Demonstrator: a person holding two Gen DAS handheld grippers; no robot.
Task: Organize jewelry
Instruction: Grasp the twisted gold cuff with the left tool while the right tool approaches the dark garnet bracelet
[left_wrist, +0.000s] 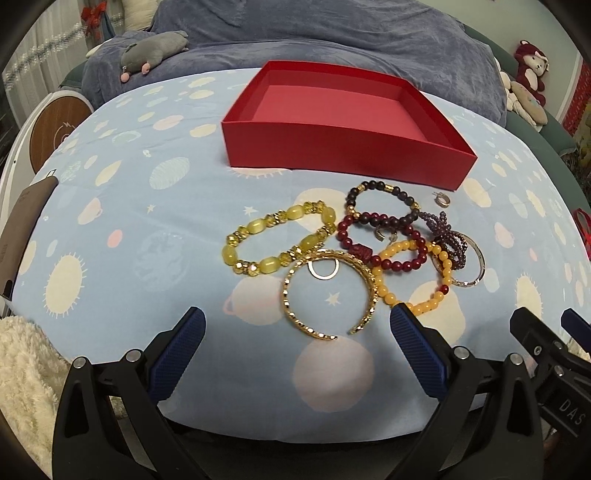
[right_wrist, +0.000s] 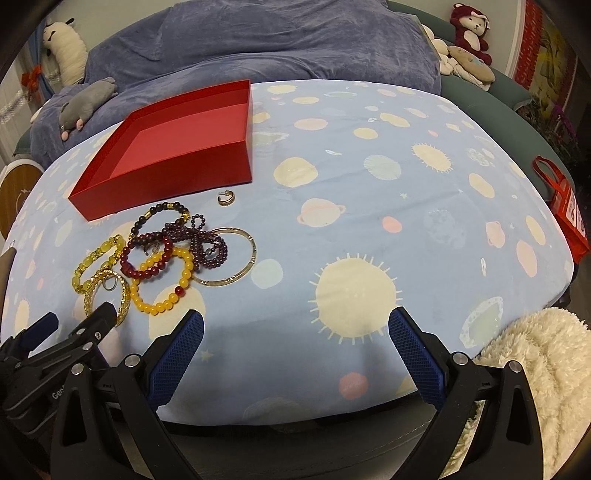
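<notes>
planet-print sheet (left_wrist: 147, 229) under red box (left_wrist: 332, 155), bracelets (left_wrist: 332, 251).

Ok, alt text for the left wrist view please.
The open left gripper hovers empty over a gold cuff bangle at the near edge of a tangled bracelet pile on a blue planet-print sheet. Behind it sits an empty red box.

Open gold textured bangle (right_wrist: 123, 301) partly hidden behind black left gripper finger (right_wrist: 96, 320) in right wrist view. Thin silver bangle (left_wrist: 474, 264) partly covered by dark purple beaded strand (left_wrist: 448, 238). Small hoop earring (left_wrist: 442, 201) detail unresolvable.
</notes>
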